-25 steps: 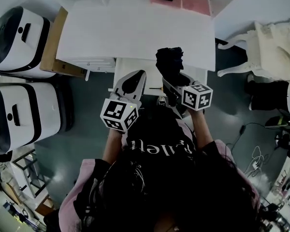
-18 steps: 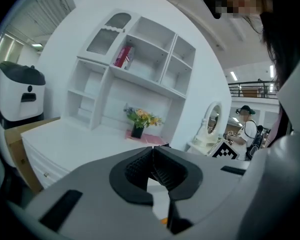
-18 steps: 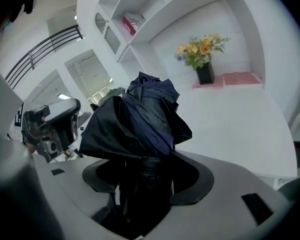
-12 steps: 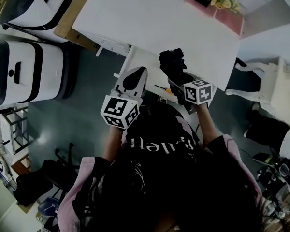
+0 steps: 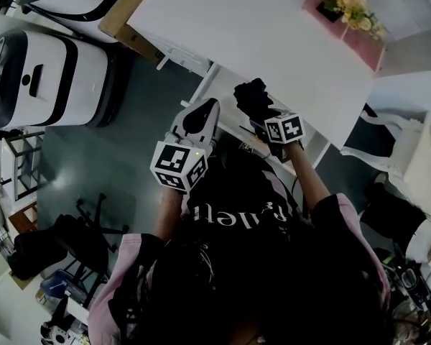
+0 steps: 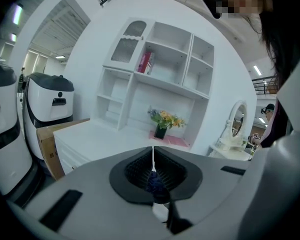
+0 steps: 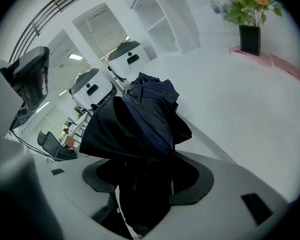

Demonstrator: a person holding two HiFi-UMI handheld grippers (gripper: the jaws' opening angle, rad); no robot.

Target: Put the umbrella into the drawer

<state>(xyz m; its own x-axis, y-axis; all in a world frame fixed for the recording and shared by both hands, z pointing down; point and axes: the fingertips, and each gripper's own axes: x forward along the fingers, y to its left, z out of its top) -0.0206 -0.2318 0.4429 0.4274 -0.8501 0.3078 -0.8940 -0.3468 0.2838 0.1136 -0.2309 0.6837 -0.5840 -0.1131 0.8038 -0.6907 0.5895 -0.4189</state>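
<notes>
A folded dark navy umbrella sticks up out of my right gripper, whose jaws are shut on its lower part. In the head view it hangs over the pulled-out white drawer under the white desk. Just left of the umbrella, my left gripper points toward the desk. Its jaws are shut with only a thin slit between them and hold nothing. The drawer's inside is mostly hidden by the grippers.
Flowers in a dark vase stand on a pink mat at the desk's far corner. Two white machines and a cardboard box stand left of the desk, a white chair right. A white shelf unit rises behind the desk.
The head view has swung, so the desk now lies slanted. My right gripper has carried the umbrella slightly farther over the drawer. The left gripper has stayed about where it was, still shut.
</notes>
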